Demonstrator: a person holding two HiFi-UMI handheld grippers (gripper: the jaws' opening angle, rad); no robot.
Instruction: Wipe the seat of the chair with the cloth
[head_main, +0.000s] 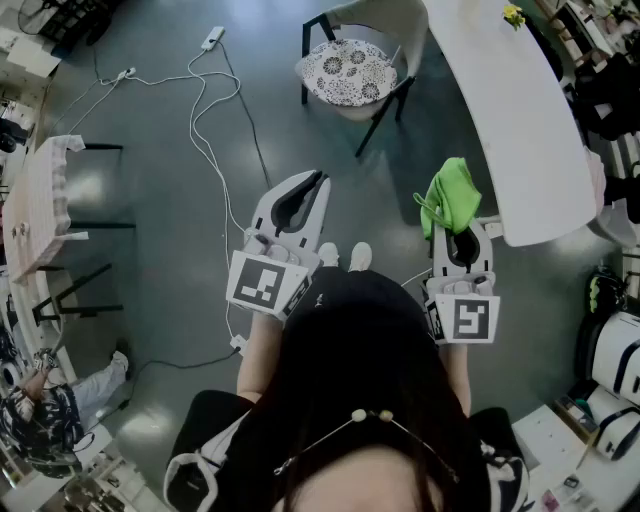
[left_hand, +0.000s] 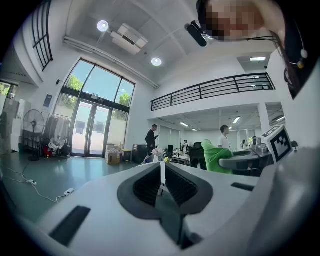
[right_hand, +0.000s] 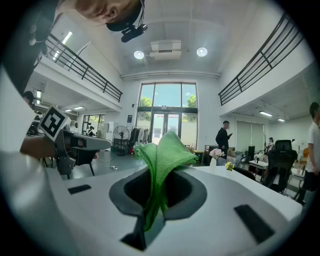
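The chair (head_main: 352, 70) stands on the floor ahead of me, its seat covered by a white cushion with dark flower prints. My right gripper (head_main: 449, 222) is shut on a bright green cloth (head_main: 449, 196), which bunches up out of its jaws; the cloth (right_hand: 162, 155) fills the middle of the right gripper view. My left gripper (head_main: 311, 186) is shut and holds nothing, its ribbed pads (left_hand: 172, 181) nearly together. Both grippers are held level in front of the person, well short of the chair.
A long white table (head_main: 520, 110) runs along the right, close beside the right gripper, with a small yellow flower at its far end. White cables and a power strip (head_main: 211, 39) trail over the grey floor at left. A pink-topped table (head_main: 35, 205) stands far left. People stand in the background.
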